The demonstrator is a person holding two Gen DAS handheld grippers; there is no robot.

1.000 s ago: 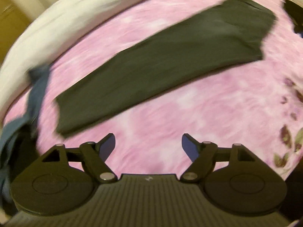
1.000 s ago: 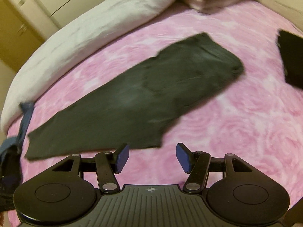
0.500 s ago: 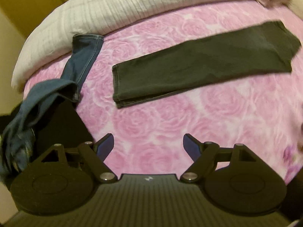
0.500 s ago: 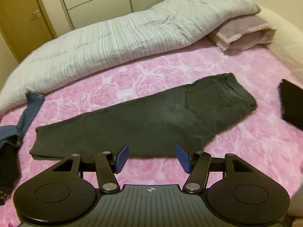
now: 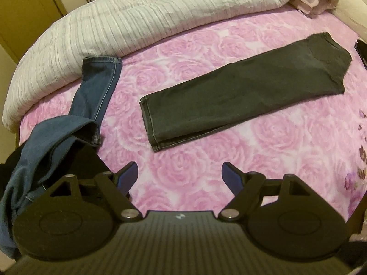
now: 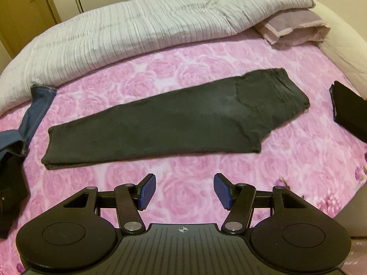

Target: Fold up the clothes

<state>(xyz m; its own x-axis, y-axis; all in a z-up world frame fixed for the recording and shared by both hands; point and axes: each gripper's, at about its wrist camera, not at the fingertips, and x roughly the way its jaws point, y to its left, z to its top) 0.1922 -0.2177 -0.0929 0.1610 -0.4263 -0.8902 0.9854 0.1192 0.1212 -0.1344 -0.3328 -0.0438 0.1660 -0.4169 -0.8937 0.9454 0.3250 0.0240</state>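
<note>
Both grippers sit above the near part of the bed, angled down at it, nothing in either.

Left gripper (image 5: 180, 176): jaws spread wide, blue pads clear of any fabric, only the pink rose-print sheet (image 5: 183, 155) between them. Released.

Right gripper (image 6: 184, 191): same story, jaws apart, empty, pink sheet below. Released.

Dark grey trousers (image 6: 174, 123) lie flat on the sheet, folded lengthwise so the two legs stack. Waist end with back pocket is toward the right in the right wrist view, hems toward the left. In the left wrist view the trousers (image 5: 243, 91) run diagonally, hem end nearest the gripper, waist end far right. Neither gripper touches them; they are near, just ahead of both.

Blue jeans (image 5: 96, 91) lie at the left, one leg stretched on the sheet with its hem against the white ribbed duvet (image 5: 142, 16), the rest bunched over a black garment (image 5: 89, 160) at the bed's left edge. Well apart from the grey trousers.

Another black folded item (image 6: 348, 112) lies at the right edge of the sheet, apart from the trousers' waist. A pinkish pillow (image 6: 296, 31) is tucked under the duvet's far right end. Wardrobe doors (image 5: 29, 2) behind.
</note>
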